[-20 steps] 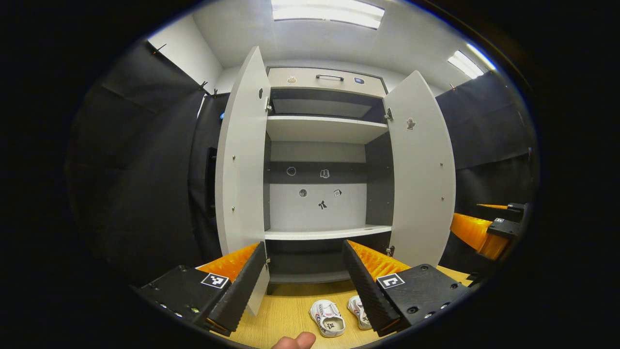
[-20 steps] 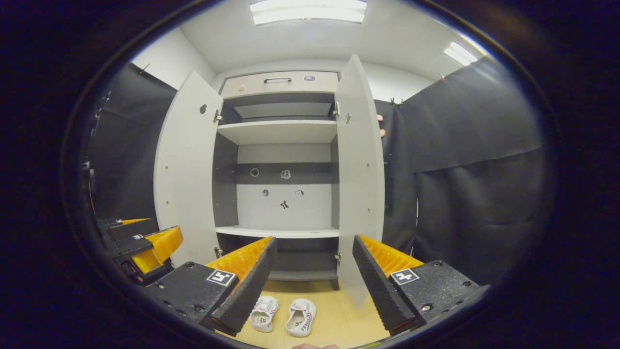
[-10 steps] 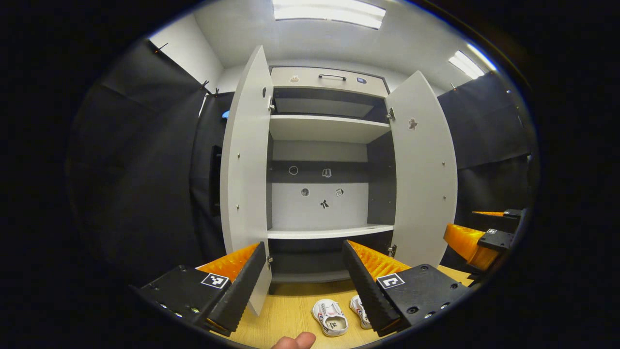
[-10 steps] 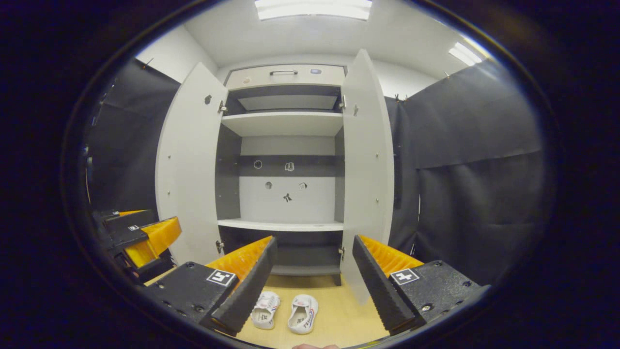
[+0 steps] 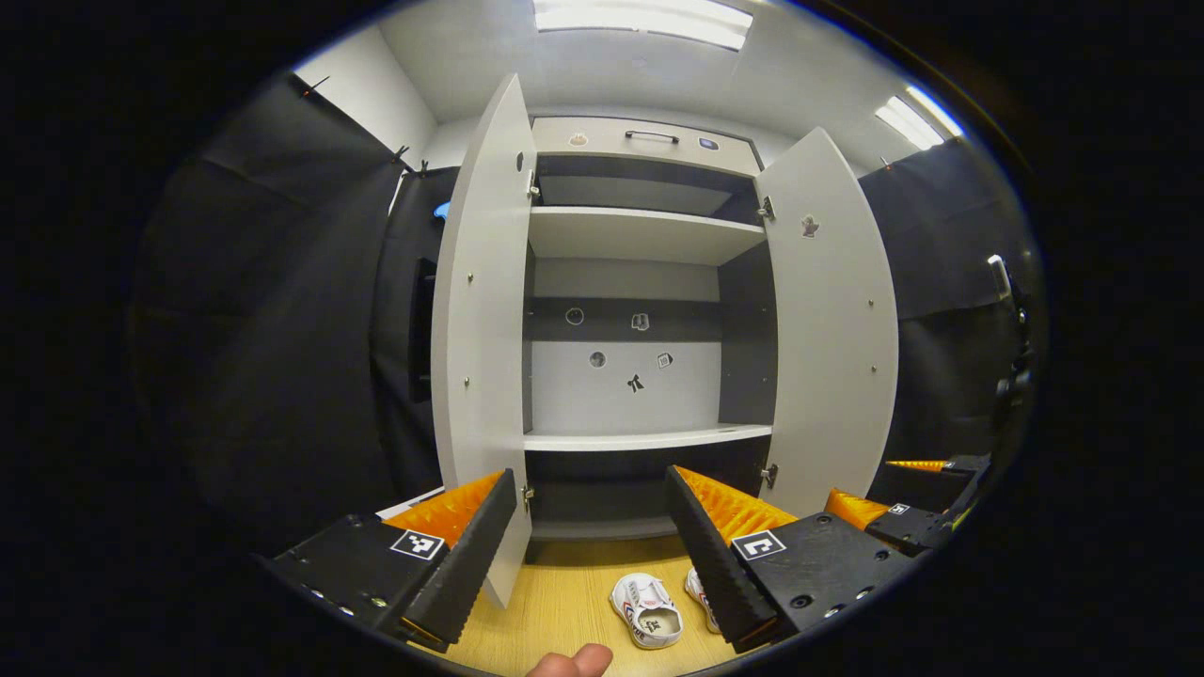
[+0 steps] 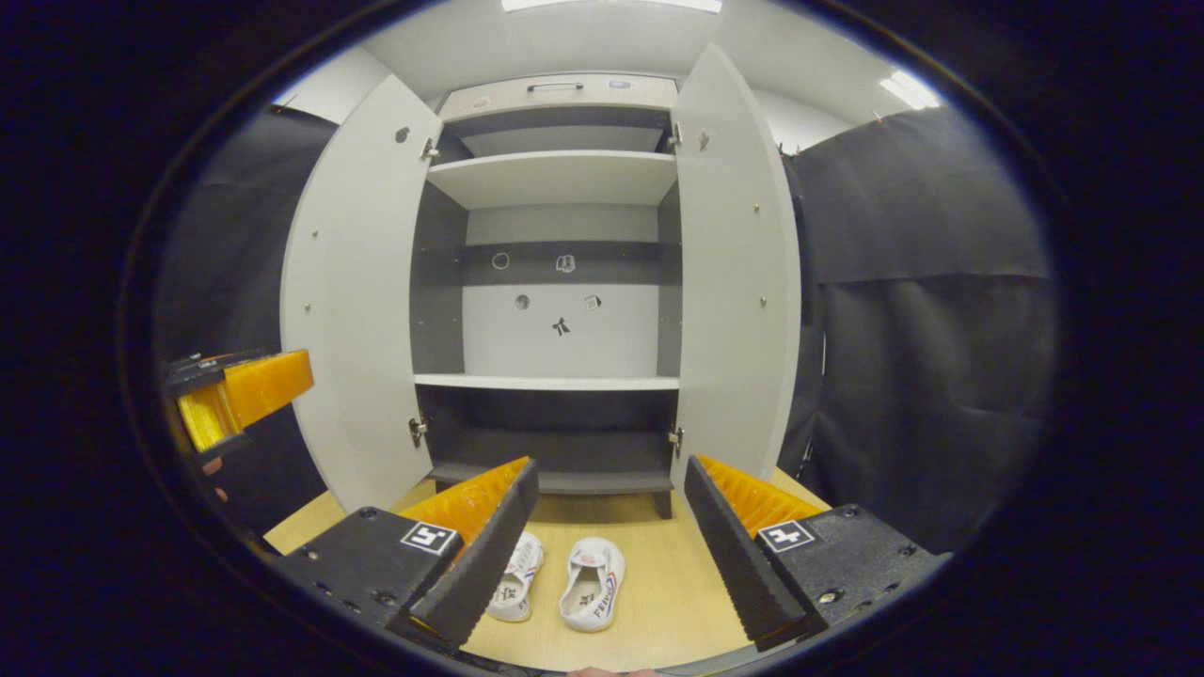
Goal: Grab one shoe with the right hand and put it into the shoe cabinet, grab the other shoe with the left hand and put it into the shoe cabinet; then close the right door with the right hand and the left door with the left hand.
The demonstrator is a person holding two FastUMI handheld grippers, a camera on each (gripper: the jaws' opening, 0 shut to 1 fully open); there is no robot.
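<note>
Below and just ahead of right gripper [image 6: 607, 550], jaws wide apart and empty: two shoes [image 6: 591, 595] side by side on wooden floor [image 6: 673, 602], long axes pointing toward open shoe cabinet [image 6: 555, 381]. Left gripper [image 5: 588, 555] likewise agape, holding nothing, farther left.

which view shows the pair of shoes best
The right gripper view: both shoes lie almost whole on the wooden floor between its fingers. In the left gripper view, a finger covers most of one shoe.
</note>
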